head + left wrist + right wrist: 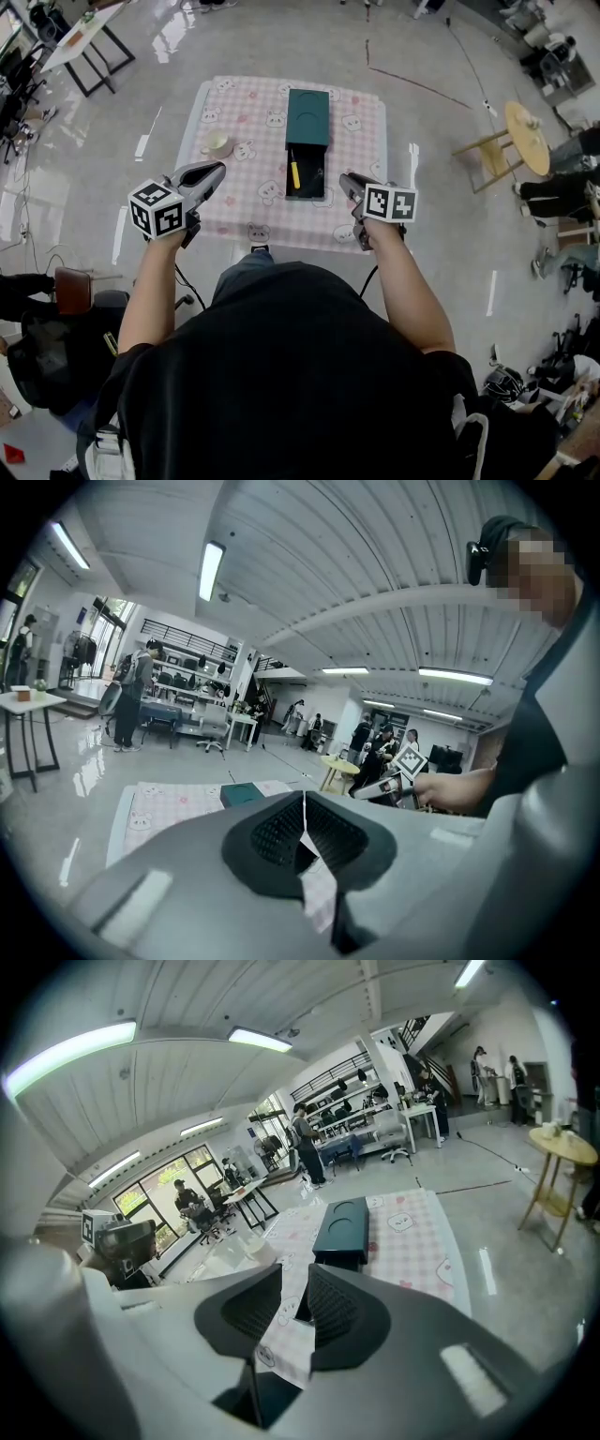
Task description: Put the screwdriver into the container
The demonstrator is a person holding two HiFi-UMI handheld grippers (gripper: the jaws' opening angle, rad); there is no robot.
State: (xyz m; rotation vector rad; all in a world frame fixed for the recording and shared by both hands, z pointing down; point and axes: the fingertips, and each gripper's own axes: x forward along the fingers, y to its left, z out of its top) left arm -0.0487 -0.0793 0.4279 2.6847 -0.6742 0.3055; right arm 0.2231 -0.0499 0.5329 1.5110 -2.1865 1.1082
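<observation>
Lying inside the open front section of the dark green container (307,117) is the screwdriver (293,172), yellow handle and dark shaft pointing along the box. The rear section of the container is carrying its lid. The container is standing at mid-counter on the pink checked cloth (356,202) with cartoon faces.

The left tool (214,174) is hovering near the front left of the counter, well apart from the container. Its jaws are pressing together along a thin seam, gripping nothing. The right tool (347,180) is hovering just beside the container's front right corner. Its jaws are standing slightly apart, with only cloth showing through the narrow gap.

A small cream cup (217,143) is sitting on the cloth left of the container. A round wooden stool (527,136) is standing on the floor to the right.
</observation>
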